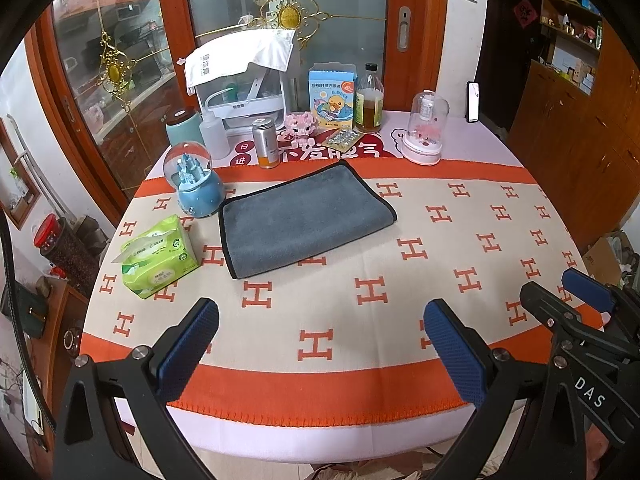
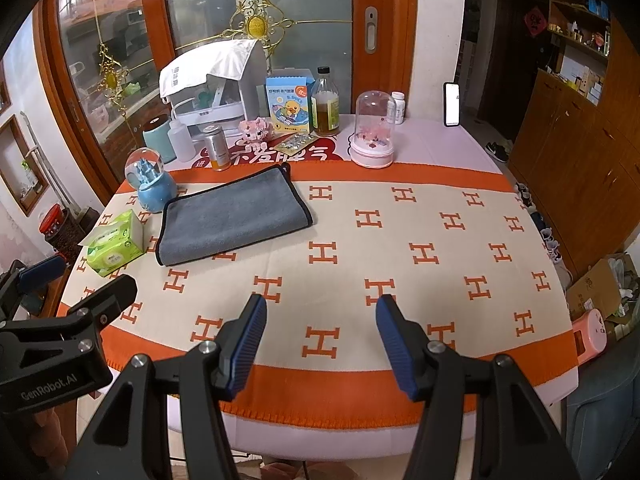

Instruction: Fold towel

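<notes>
Round desk (image 1: 460,208) under an orange H-print cloth, clutter along the far edge. One grey towel (image 1: 304,220) lies toward the far-left edge, looks already folded at least once, flat, untouched. Maybe another fold left, can't tell. Two tools: left tool (image 1: 320,340) and right tool (image 2: 320,336) both spread apart, empty, hovering over near edge, well apart from towel. One tissue pack (image 1: 160,256), two snow globes
</notes>
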`<state>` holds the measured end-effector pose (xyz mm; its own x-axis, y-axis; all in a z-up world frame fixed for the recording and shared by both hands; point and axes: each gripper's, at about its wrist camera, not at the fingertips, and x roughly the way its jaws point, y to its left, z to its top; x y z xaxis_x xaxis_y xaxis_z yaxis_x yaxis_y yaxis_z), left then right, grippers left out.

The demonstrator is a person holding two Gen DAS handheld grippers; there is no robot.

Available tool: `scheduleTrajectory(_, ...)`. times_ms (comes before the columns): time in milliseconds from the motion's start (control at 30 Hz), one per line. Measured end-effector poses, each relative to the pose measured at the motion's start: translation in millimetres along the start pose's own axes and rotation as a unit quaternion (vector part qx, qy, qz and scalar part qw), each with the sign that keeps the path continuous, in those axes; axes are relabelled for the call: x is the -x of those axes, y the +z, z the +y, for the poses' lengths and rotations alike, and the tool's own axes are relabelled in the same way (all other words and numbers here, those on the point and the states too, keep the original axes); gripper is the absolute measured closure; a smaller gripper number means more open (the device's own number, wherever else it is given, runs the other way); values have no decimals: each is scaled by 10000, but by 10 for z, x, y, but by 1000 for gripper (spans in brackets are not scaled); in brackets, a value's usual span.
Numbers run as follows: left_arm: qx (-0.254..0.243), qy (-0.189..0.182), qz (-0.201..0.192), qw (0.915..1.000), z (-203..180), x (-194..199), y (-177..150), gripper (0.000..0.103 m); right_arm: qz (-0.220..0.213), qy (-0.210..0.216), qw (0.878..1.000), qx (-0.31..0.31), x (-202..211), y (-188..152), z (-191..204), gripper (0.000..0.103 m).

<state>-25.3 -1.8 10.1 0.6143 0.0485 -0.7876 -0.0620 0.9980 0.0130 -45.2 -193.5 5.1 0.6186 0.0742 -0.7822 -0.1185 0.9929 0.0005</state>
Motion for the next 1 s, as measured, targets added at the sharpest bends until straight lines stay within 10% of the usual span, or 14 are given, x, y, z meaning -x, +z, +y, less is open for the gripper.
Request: scheduleTrajectory(1000, 9, 27, 65, 10000, 12, -105, 108, 1, 50, 12, 10000, 9, -109, 61, 22, 46)
